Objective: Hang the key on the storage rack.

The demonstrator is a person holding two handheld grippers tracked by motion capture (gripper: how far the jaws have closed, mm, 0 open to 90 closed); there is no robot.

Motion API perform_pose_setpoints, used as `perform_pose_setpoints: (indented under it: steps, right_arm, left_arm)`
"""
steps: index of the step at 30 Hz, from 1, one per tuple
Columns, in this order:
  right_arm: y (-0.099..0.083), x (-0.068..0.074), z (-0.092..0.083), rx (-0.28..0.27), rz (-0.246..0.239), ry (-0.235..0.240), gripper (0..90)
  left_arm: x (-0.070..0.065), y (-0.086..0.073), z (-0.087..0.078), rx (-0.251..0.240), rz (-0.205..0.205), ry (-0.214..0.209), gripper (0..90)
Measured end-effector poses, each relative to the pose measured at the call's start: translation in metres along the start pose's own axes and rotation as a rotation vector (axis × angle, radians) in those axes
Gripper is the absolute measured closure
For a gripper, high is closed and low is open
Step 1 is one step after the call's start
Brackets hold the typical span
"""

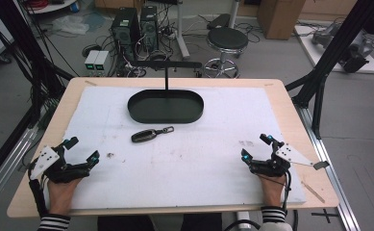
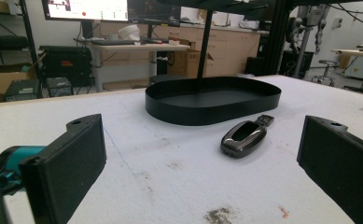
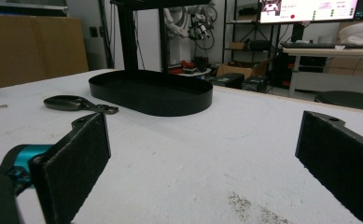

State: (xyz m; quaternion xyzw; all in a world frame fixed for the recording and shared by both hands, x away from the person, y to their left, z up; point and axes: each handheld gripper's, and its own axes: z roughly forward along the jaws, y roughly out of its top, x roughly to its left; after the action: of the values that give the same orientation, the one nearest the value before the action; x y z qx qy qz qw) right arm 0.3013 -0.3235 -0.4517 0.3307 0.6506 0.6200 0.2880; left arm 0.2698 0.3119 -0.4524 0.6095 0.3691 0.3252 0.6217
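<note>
A dark car key fob (image 1: 148,134) lies flat on the white mat, just in front of a black oval tray (image 1: 166,106) that has an upright post with a crossbar. The left gripper view has the fob (image 2: 244,137) ahead and right of centre, with the tray (image 2: 212,99) beyond it. In the right gripper view the fob (image 3: 74,103) lies far left beside the tray (image 3: 151,91). My left gripper (image 1: 82,150) rests open at the mat's near left, holding nothing. My right gripper (image 1: 255,147) rests open at the near right, likewise holding nothing.
The white mat (image 1: 184,159) covers most of a wooden table (image 1: 290,96). Small dirt marks dot the mat near the left gripper. Black frame posts stand at both table sides. A stool (image 1: 227,41), computer towers and cables sit on the floor beyond the far edge.
</note>
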Motion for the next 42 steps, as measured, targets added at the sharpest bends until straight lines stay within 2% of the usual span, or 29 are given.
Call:
perform_pose_setpoints:
  steps: [9, 19, 21, 23, 25, 27, 29, 30, 32, 35, 36, 38, 42]
  right_arm:
    - [0.0, 0.0, -0.001, -0.012, 0.001, -0.006, 2.1]
    - [0.0, 0.0, -0.001, -0.015, -0.01, -0.009, 2.1]
    - [0.0, 0.0, -0.001, -0.013, -0.002, -0.007, 2.1]
    - [0.0, 0.0, -0.001, -0.013, -0.004, -0.009, 2.1]
    - [0.0, 0.001, -0.001, -0.013, -0.003, -0.008, 2.1]
    - [0.0, 0.001, -0.001, -0.014, -0.004, -0.007, 2.1]
    - [0.0, 0.0, -0.001, -0.014, -0.001, -0.009, 2.1]
    - [0.0, 0.0, -0.001, -0.013, 0.001, -0.009, 2.1]
    - [0.0, 0.0, -0.001, -0.013, -0.002, -0.009, 2.1]
    - [0.0, 0.0, -0.001, -0.015, -0.002, -0.009, 2.2]
    - [0.0, 0.0, -0.001, -0.014, -0.004, -0.011, 2.1]
    - [0.0, 0.0, -0.001, -0.015, -0.002, -0.009, 2.1]
    - [0.0, 0.0, -0.001, -0.015, -0.002, -0.01, 2.1]
  left_arm:
    - [0.0, 0.0, 0.0, -0.009, -0.005, -0.003, 1.7]
    - [0.001, 0.0, 0.0, 0.005, -0.012, -0.001, 1.7]
    - [0.002, 0.001, 0.002, 0.013, -0.022, -0.004, 1.7]
    - [0.004, 0.002, 0.004, 0.052, -0.038, -0.015, 1.7]
    - [0.005, 0.005, 0.006, 0.074, -0.031, -0.019, 1.7]
    - [0.005, 0.006, 0.006, 0.075, -0.032, -0.02, 1.7]
    - [0.009, 0.016, 0.007, 0.09, -0.024, -0.034, 1.7]
    - [0.009, 0.016, 0.007, 0.09, -0.024, -0.034, 1.7]
    - [0.011, 0.03, 0.011, 0.13, -0.019, -0.055, 1.7]
    - [0.012, 0.038, 0.014, 0.151, -0.01, -0.072, 1.7]
    - [0.013, 0.05, 0.018, 0.188, 0.013, -0.096, 1.7]
    - [0.013, 0.055, 0.021, 0.203, 0.024, -0.11, 1.7]
    - [0.012, 0.076, 0.033, 0.26, 0.088, -0.151, 1.7]
